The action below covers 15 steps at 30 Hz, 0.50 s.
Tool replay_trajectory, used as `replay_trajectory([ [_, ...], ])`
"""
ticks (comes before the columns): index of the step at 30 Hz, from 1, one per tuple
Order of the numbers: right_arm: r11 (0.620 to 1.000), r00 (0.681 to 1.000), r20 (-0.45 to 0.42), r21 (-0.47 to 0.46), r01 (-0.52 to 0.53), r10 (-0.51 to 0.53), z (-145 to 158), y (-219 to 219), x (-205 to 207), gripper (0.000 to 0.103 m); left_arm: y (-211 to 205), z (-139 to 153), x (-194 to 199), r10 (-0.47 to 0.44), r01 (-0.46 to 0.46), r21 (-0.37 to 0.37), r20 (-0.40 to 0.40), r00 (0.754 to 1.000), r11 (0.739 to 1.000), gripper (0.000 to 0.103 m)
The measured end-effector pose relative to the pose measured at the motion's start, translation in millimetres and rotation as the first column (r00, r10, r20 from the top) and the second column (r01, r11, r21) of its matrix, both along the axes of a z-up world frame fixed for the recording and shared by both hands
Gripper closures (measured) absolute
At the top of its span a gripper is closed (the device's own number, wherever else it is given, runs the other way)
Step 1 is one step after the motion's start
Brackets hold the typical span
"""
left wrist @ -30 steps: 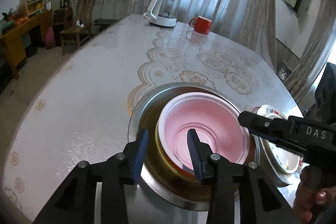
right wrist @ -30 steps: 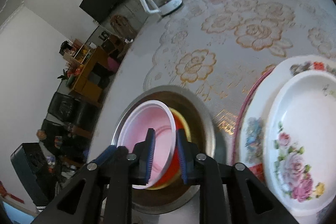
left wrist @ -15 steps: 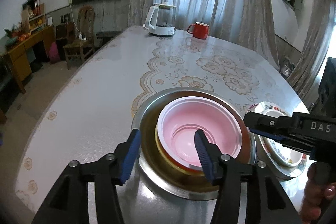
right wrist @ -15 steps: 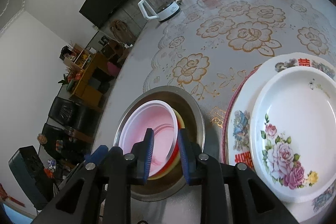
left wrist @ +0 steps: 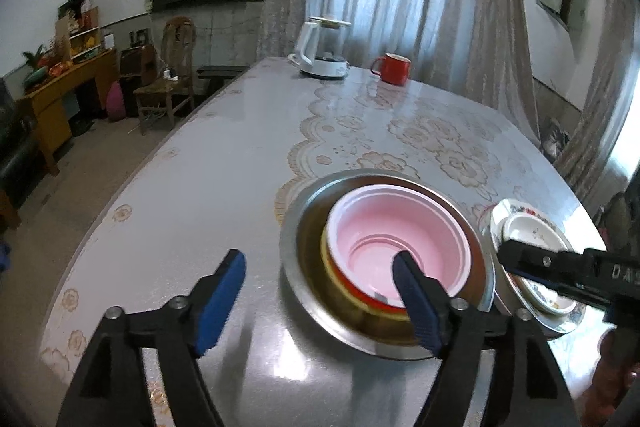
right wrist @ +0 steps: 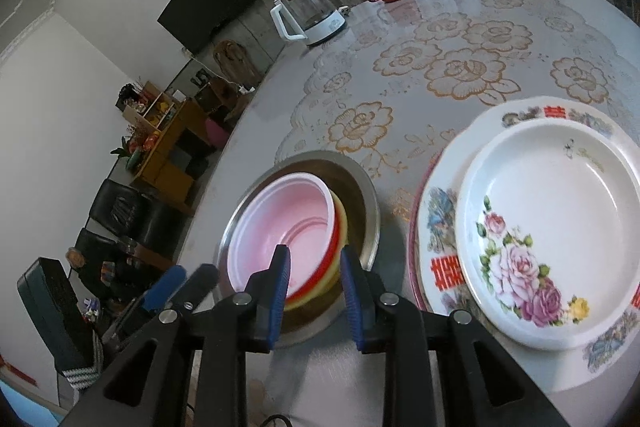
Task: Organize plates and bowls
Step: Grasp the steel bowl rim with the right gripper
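A pink bowl point(left wrist: 396, 243) sits nested in a red and a yellow bowl inside a wide steel basin point(left wrist: 316, 195) on the table. It also shows in the right wrist view point(right wrist: 288, 223), in the basin point(right wrist: 366, 187). To its right stands a stack of floral plates point(right wrist: 548, 211), also in the left wrist view point(left wrist: 532, 231). My left gripper point(left wrist: 320, 279) is wide open and empty, above the basin's near left side. My right gripper point(right wrist: 314, 275) is open and empty, near the basin's near rim.
A white kettle point(left wrist: 322, 47) and a red mug point(left wrist: 394, 67) stand at the table's far end. A chair point(left wrist: 166, 87) and a wooden desk point(left wrist: 60, 91) stand on the floor to the left. The table's near left edge point(left wrist: 80, 247) curves close by.
Both grippers have pulled back and up from the bowls. My left gripper's jaws have opened wider. My right gripper's jaws have opened a little.
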State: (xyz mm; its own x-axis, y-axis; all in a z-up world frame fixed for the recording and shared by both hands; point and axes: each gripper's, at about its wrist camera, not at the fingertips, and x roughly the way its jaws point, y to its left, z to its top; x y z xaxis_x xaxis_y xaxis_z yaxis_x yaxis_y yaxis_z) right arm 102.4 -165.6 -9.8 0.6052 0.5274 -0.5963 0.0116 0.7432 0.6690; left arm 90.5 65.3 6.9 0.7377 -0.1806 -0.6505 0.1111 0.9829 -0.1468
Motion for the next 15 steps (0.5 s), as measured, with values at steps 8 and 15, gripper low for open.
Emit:
replay_trajectory([
  [8,0.999,1.000,-0.028,-0.053,0.009,-0.010,-12,-3,-11,0.078,28,-16,4,0.082,-0.085,-0.049,-0.052,0.995,0.995,0.021],
  [15,0.997,0.998,-0.051,-0.068,-0.025,0.021,-18,9,-6,0.078,29,-28,12,0.052,-0.058,-0.068,-0.091,0.995,0.996,0.036],
])
